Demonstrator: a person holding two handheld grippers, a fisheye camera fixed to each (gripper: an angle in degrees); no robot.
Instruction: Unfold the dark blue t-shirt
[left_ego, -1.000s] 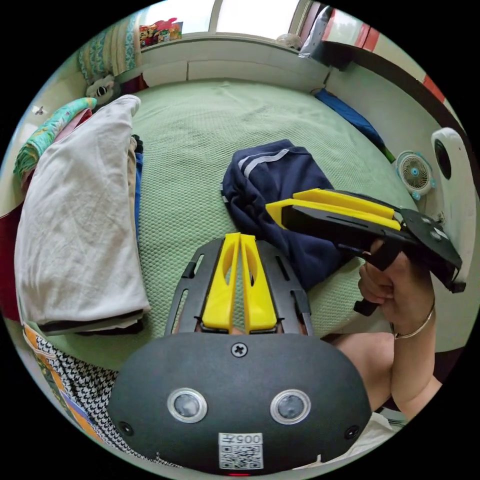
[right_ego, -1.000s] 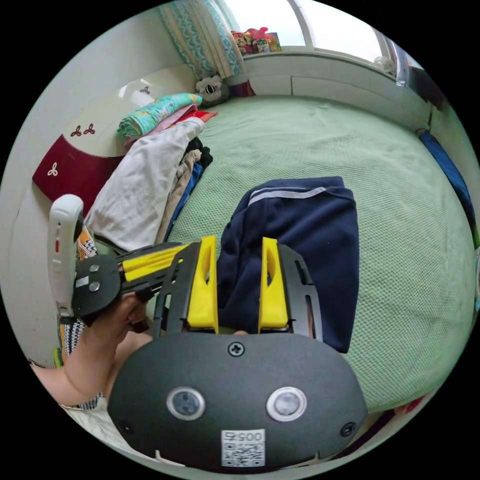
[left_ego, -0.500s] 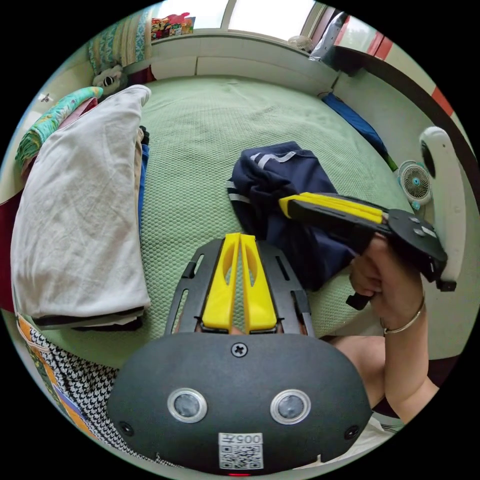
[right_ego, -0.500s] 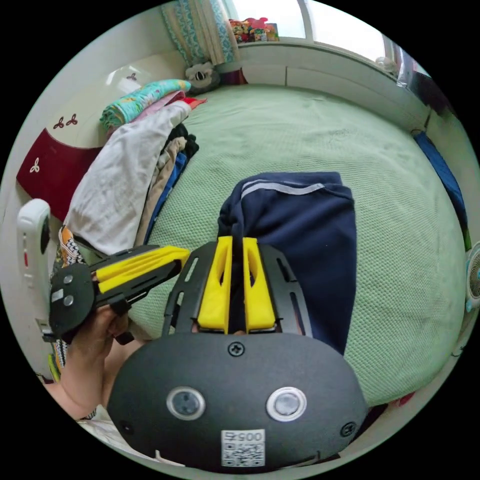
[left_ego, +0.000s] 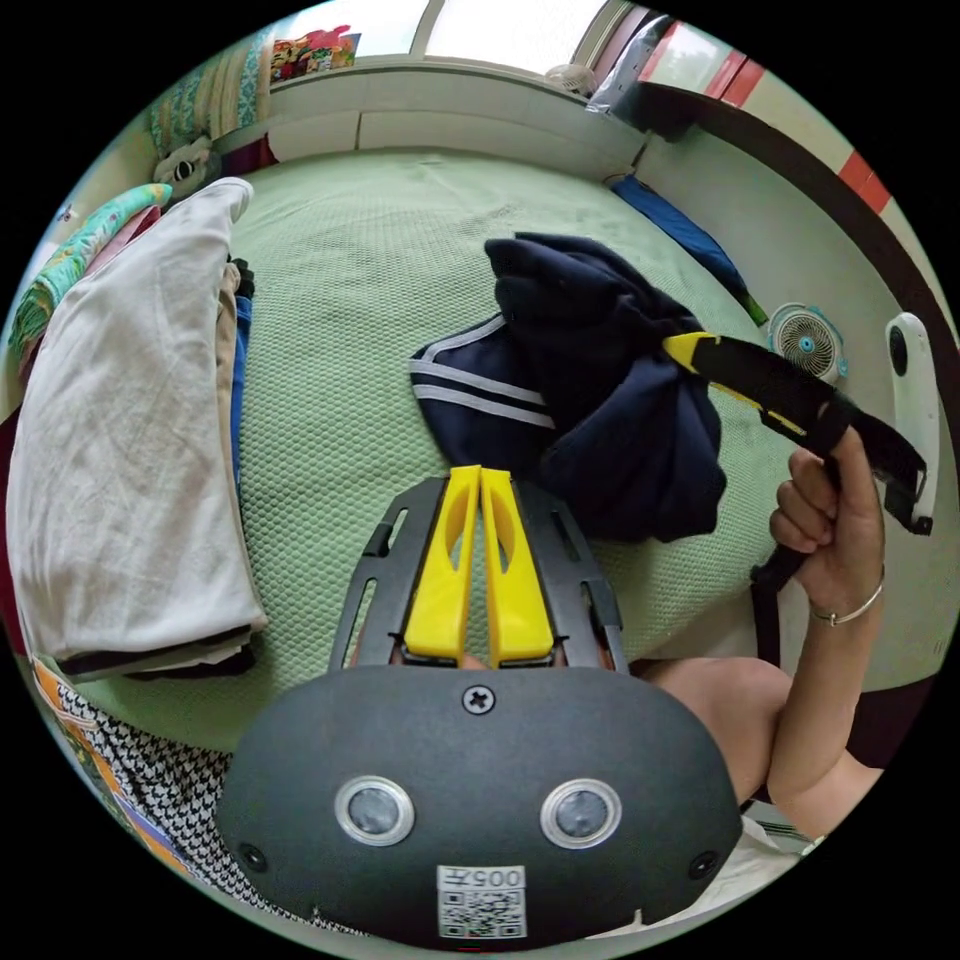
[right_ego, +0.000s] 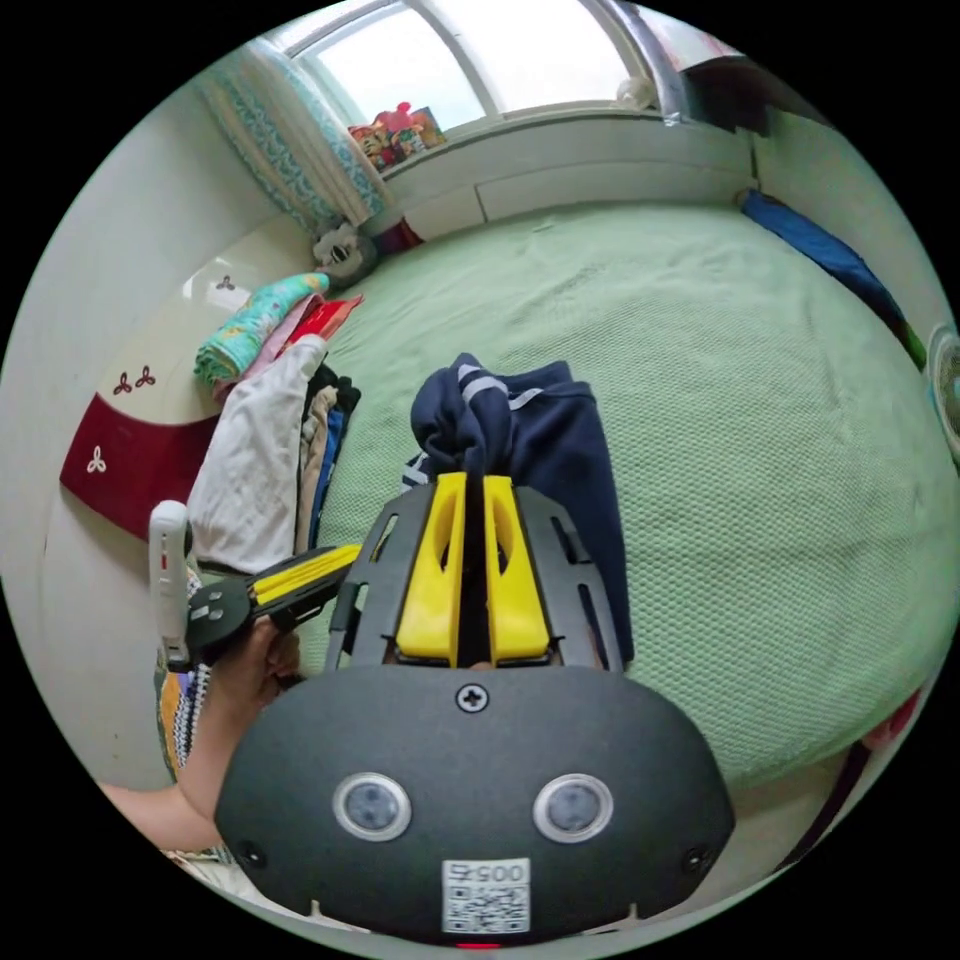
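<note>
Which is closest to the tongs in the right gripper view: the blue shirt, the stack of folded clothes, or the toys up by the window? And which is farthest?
1. The dark blue t-shirt, pinched in the right tongs.
2. The stack of folded clothes, off to the left on the green bed.
3. The toys, far up on the window ledge.

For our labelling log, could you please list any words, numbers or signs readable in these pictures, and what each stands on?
No text can be quoted reliably.
Left sticker, on the left gripper body: short characters above a square code, too small and distorted to read.
Right sticker, on the right gripper body: likewise.
Colourful boxes on the windowsill: print blurred.
Red panel: white trefoil motifs, no words.
</note>
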